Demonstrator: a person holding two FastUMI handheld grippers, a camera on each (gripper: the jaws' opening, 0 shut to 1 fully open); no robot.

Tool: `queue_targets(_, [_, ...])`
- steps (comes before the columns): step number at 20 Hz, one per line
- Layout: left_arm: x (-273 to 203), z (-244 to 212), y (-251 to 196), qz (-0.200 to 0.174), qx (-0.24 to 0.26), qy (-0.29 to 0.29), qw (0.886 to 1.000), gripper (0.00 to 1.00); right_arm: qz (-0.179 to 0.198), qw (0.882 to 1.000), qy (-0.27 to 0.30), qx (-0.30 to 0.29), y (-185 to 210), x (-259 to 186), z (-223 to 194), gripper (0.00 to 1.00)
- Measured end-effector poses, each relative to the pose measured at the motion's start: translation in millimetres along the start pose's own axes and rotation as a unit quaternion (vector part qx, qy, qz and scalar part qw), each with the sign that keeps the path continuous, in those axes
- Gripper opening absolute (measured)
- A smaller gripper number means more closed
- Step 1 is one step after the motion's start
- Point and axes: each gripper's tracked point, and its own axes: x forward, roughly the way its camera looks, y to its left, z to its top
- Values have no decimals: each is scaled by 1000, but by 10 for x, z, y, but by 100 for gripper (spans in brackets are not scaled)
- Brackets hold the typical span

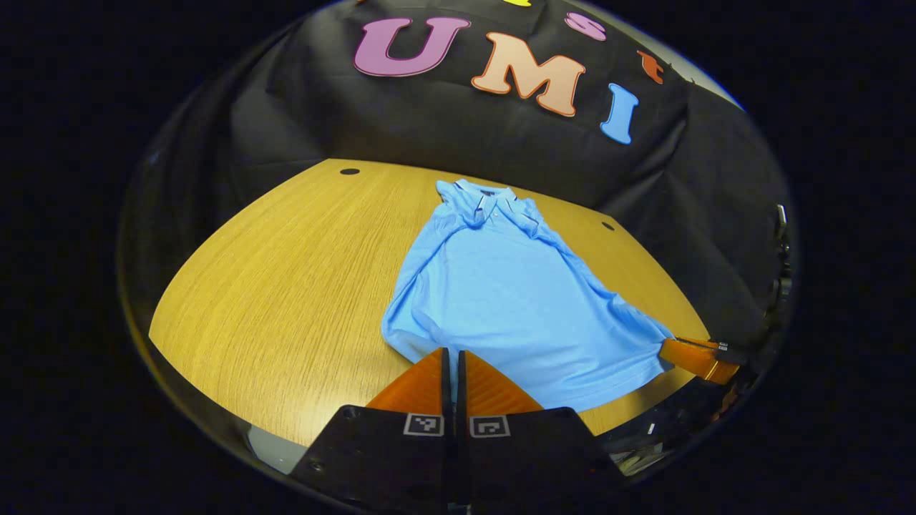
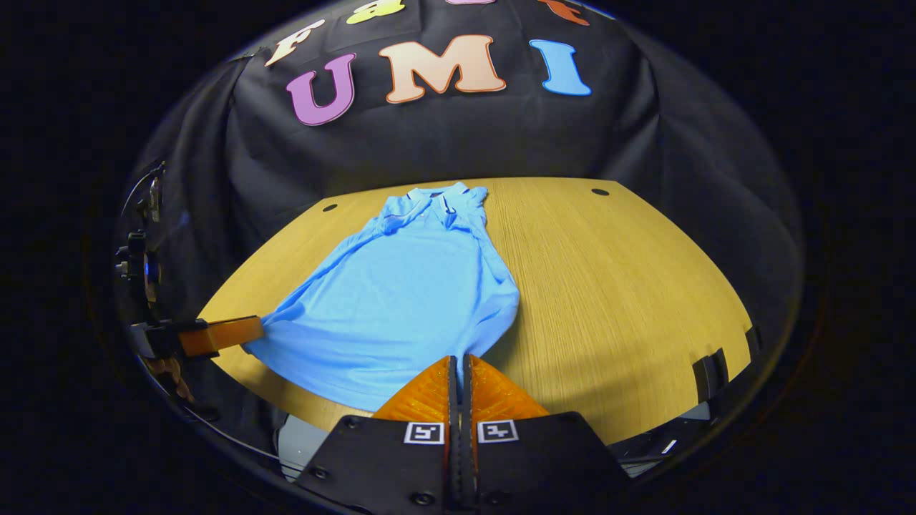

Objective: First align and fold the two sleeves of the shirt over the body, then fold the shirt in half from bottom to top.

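Lying flat on the wooden table, collar toward the booth wall, sleeves already folded in: the blue polo shirt. Pinching its bottom hem at both corners, left gripper and right gripper, fingers closed narrow on the cloth. Handling light, soft, limp and prone to wrinkling; gripping the hem corners and lifting evenly looking best.
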Motion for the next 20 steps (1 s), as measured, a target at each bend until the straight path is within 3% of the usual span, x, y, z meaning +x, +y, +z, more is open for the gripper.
queue_targets(3, [32, 178, 30, -3, 0, -13, 1000, 0, 6, 1000, -16, -3, 69, 27, 222, 3])
queue_targets(9, [73, -100, 91, 4, 2, 54, 999, 0, 2, 1000, -1, -5, 77, 125, 189, 3])
queue_targets(13, [10, 33, 32, 0, 6, 23, 1000, 0, 5, 1000, -1, -1, 51, 95, 204, 3])
queue_targets(20, [140, 755, -177, -36, 29, -35, 998, 0, 13, 998, -67, -15, 121, 115, 835, 3])
